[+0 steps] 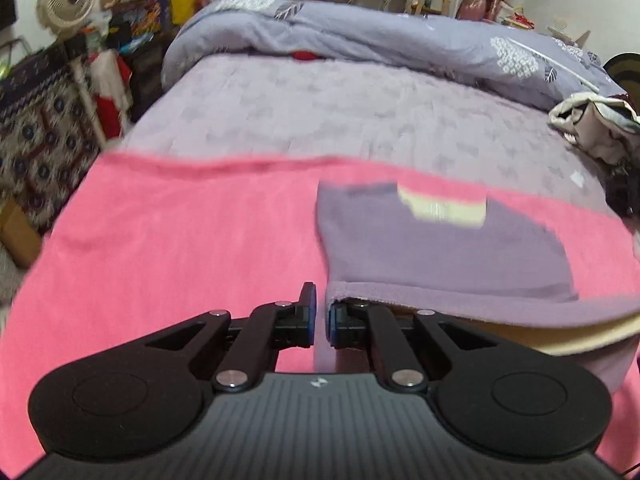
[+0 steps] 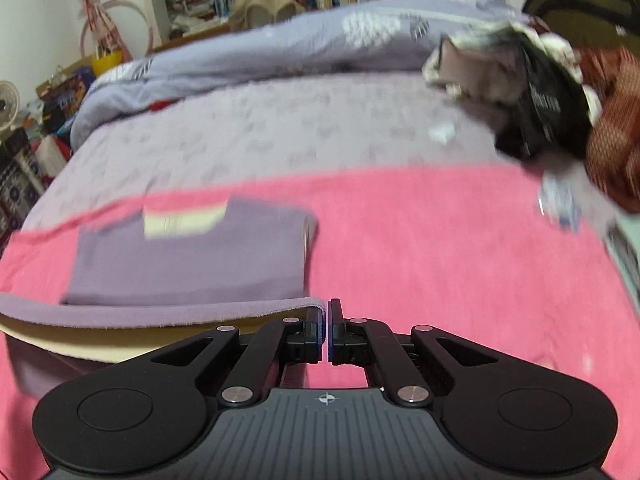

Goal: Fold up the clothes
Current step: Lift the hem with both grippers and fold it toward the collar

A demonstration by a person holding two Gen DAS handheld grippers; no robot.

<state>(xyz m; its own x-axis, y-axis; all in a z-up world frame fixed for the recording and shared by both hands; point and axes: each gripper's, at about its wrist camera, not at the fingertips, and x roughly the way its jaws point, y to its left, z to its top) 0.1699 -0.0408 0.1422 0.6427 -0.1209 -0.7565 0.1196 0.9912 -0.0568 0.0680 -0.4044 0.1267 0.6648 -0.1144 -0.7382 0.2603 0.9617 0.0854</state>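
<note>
A purple garment (image 1: pixel 440 248) with a cream and pink collar label lies on a pink blanket (image 1: pixel 180 240) spread over the bed. Its near hem (image 1: pixel 480 308) is lifted off the blanket and shows a cream lining (image 1: pixel 580 340) underneath. My left gripper (image 1: pixel 321 312) is shut on the hem's left corner. In the right wrist view the same garment (image 2: pixel 188 256) sits at the left, and my right gripper (image 2: pixel 325 324) is shut on the hem's right corner, above the pink blanket (image 2: pixel 440 248). Both views are blurred by motion.
A rolled lilac duvet (image 1: pixel 400 36) lies across the far end of the bed. A heap of other clothes (image 2: pixel 520 92) sits at the bed's right edge. A fan (image 1: pixel 68 0) and cluttered boxes stand left of the bed.
</note>
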